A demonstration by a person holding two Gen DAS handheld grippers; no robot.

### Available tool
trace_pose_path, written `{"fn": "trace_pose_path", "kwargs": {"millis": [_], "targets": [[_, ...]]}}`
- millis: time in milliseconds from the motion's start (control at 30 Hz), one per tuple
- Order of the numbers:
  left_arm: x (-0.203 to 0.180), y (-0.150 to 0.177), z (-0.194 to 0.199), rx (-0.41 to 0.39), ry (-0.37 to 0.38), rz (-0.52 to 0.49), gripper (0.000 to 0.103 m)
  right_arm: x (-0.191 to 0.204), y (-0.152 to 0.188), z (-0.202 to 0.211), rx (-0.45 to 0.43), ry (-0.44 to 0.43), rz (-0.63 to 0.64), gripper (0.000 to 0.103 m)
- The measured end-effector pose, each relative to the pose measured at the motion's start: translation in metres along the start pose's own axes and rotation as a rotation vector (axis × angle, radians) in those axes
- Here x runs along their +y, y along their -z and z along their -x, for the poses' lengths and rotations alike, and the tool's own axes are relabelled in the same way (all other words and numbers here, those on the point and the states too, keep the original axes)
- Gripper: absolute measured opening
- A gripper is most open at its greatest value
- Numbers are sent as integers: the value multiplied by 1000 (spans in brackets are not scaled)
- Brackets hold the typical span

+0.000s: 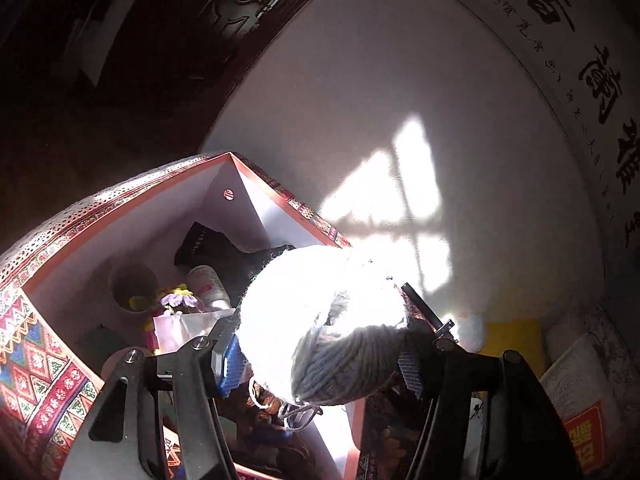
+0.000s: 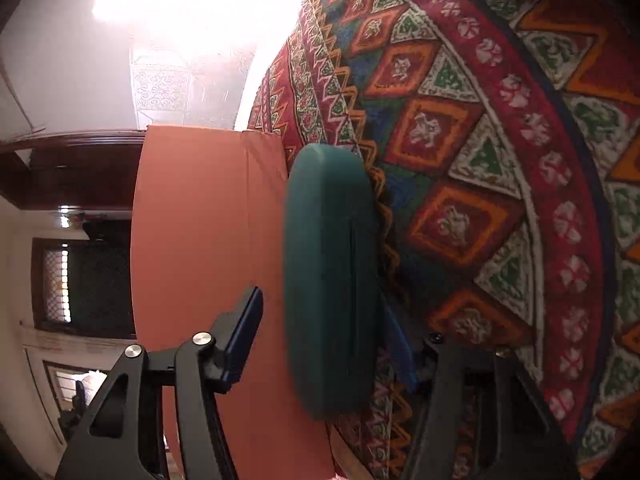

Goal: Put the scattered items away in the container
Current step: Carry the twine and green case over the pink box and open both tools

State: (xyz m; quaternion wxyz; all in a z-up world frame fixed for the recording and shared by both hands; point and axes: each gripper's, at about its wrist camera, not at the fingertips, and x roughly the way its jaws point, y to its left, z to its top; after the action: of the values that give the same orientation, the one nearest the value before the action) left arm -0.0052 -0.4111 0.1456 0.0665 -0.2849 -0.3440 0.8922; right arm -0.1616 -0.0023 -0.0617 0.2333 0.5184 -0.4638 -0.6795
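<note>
- The left tongs (image 1: 320,364) hold a round ball of grey wool yarn (image 1: 328,328), their blue pads pressed against its two sides. The ball hangs over the near corner of the open cardboard box with white inner walls and a red patterned outside (image 1: 256,216), part above the inside and part above the rim.
- A loose strand of yarn (image 1: 296,412) dangles below the ball. It may catch on the box's edge or on the tongs at release and drag the ball back out.
- The box already holds a black knitted piece (image 1: 216,244), a white tube-shaped bottle (image 1: 208,284), a small bunch of purple and yellow flowers (image 1: 176,300) and a white paper bag (image 1: 184,328). A soft ball let go this near the rim could roll off these and over the side.
- Strong sunlight washes out the ball's upper half, so its true outline against the rim is hard to judge.
- The right tongs (image 2: 320,340) stand half open around a dark green oblong case with rounded ends (image 2: 332,280). The left pad is clear of it; whether the right pad touches cannot be told.
- The case stands on edge between a plain orange surface (image 2: 200,220) and the red, blue and orange patterned cloth (image 2: 480,160), outside the box. Closing off-centre on its smooth, curved shell could tip it or squeeze it out sideways.
</note>
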Motion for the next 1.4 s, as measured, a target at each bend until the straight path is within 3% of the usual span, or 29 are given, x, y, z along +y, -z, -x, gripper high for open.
{"fn": "trace_pose_path", "kwargs": {"millis": [100,167,267,367,633,867,1067,1200,1233,1300,1333,1367,1400], "targets": [[9,-5,5,-14,9,28,61,13,-3,-14,2,53,65,57],[11,-6,5,-12,4,36,61,18,-2,-18,-9,102,97,48],[8,-4,1,3,-2,30,61,15,-2,-15,-15,87,100,45],[2,0,0,17,-3,14,61,8,0,6,-30,8,53,38],[-12,3,1,28,4,-11,61,25,17,93,-106,-227,74,38],[-39,-5,9,-9,15,-83,61,93,46,137,-104,-345,221,38],[-53,-24,26,-74,51,-127,61,179,73,117,-75,-377,396,38],[-48,-32,22,-91,25,-136,63,204,82,81,-42,-389,412,39],[-46,-33,18,-89,12,-143,76,207,83,69,-28,-385,408,40],[-43,-32,10,-79,-37,-146,93,210,83,45,21,-341,382,55],[-42,-32,7,-78,-63,-143,97,205,83,35,20,-296,344,82],[-41,-31,5,-77,-76,-141,98,201,84,34,-5,-256,299,90],[-40,-30,5,-74,-77,-141,98,196,84,35,-16,-247,274,90]]}}
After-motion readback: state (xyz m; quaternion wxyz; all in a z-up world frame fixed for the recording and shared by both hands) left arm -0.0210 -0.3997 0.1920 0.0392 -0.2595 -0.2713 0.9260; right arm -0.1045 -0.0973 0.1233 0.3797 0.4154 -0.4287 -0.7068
